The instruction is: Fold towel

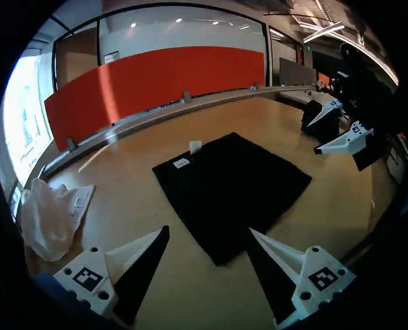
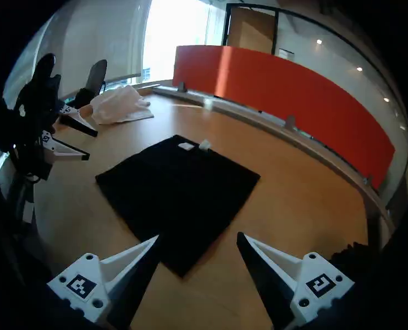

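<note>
Left gripper view: left tool (image 1: 208, 230) wide and empty, aimed at the near corner of the towel (image 1: 231, 187), spread flat on the table (image 1: 149, 165). Right gripper view: right tool (image 2: 198, 235) wide and empty facing another corner, apparently ready to pinch.

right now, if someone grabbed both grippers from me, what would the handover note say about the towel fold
Left gripper: open, empty, hovering above the towel corner nearest it.
Right gripper: open, empty, hovering above its own nearest corner.
Black towel: spread flat on the wooden table, with white tags near one far corner. A crumpled white cloth sits apart, by the table edge.
Done: towel laid out, no fold visible yet.
Left: lower, grip the corners, and make every fold.
</note>
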